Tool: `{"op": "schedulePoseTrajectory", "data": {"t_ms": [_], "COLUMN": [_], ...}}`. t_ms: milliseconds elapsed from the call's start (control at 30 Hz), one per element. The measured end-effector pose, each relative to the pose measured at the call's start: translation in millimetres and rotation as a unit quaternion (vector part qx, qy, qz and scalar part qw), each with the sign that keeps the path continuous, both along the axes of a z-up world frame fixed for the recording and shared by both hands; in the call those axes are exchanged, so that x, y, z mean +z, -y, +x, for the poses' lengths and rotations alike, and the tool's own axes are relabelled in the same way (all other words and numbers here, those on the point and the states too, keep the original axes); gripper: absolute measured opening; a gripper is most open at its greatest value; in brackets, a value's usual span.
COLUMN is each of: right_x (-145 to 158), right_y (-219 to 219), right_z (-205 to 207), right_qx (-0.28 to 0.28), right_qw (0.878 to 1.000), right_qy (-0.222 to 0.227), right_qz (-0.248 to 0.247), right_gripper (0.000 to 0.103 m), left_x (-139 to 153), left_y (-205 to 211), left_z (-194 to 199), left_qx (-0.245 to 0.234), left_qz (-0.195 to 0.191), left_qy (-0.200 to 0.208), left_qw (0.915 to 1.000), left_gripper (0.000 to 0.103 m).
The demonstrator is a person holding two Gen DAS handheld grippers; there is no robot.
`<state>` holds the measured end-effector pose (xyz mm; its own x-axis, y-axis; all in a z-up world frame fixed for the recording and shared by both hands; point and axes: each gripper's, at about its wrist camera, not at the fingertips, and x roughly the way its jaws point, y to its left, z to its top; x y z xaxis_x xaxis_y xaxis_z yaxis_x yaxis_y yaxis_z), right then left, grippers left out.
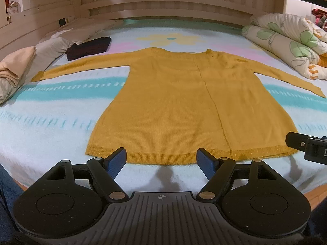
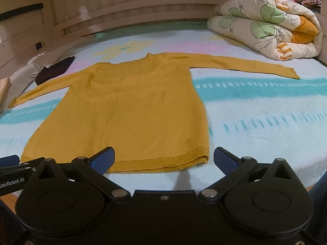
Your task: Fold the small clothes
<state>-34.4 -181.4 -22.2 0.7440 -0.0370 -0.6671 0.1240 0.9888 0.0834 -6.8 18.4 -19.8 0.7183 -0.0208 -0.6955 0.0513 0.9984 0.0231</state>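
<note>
A mustard-yellow knit sweater [image 1: 184, 98] lies flat on the bed, sleeves spread out to both sides and hem toward me. My left gripper [image 1: 161, 160] hovers open just before the left half of the hem, nothing between its blue pads. In the right wrist view the same sweater [image 2: 126, 112] fills the middle. My right gripper [image 2: 164, 159] stands open over the hem's right corner, with the corner lying between and below its pads. The right gripper's side also shows at the right edge of the left wrist view [image 1: 306, 145].
A dark folded garment [image 1: 90, 48] lies at the back left beside pale pillows [image 1: 18, 67]. A rolled floral quilt [image 2: 265, 34] sits at the back right. The light blue blanket [image 2: 265, 126] covers the bed; a wooden headboard [image 1: 163, 6] runs behind.
</note>
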Motion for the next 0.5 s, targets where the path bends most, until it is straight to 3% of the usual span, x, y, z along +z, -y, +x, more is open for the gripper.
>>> {"op": "schedulePoseTrajectory", "data": {"t_ms": [500], "right_x": [0.2], "right_y": [-1.3], "right_z": [-0.5], "right_qx": [0.003], "right_qw": [1.000], "right_qy": [-0.005], "right_qz": [0.007], "right_gripper": [0.102], "left_x": [-1.6], "left_y": [2.3], "left_z": [0.1], "left_qx": [0.000], "left_qz": [0.002], "left_qy": [-0.004], "left_qw": [1.0000], "left_gripper": [0.075]}}
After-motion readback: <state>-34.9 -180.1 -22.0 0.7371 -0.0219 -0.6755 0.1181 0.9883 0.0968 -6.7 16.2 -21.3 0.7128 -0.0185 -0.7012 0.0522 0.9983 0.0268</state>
